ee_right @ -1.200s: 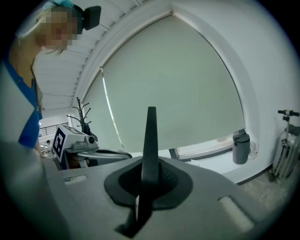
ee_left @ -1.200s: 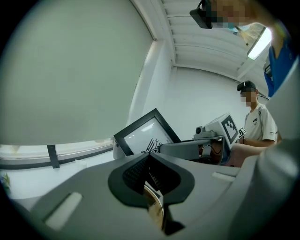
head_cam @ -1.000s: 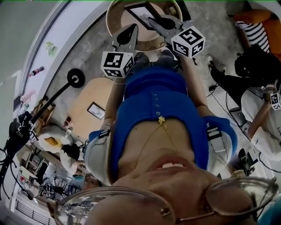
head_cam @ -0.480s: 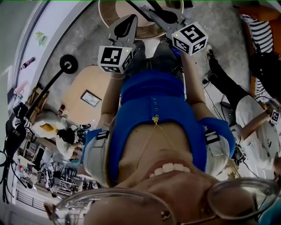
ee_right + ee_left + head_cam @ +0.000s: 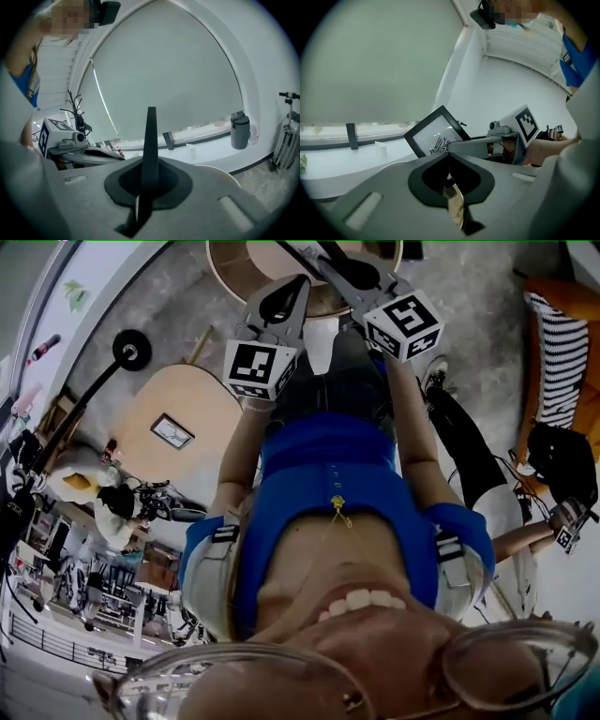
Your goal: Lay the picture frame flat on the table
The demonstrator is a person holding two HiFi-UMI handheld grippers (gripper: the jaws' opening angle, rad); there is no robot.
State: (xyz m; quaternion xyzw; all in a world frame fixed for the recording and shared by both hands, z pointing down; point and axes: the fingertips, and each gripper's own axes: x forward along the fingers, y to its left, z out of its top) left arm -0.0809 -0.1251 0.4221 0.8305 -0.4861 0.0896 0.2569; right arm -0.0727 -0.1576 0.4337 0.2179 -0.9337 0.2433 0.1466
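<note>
My right gripper (image 5: 149,161) is clamped on the picture frame (image 5: 435,135), held tilted over the round table (image 5: 228,282) at upper centre. My left gripper (image 5: 450,157): jaws together, empty.

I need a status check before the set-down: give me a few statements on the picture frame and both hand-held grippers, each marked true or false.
1. The right hand-held gripper is clamped on the picture frame. True.
2. The picture frame lies flat on the round table. False: it is held tilted, off the table.
3. The left hand-held gripper also grips the frame. False: its jaws are together on nothing, apart from the frame.
4. The frame has a dark border around a white sheet with a dark drawing. True.
</note>
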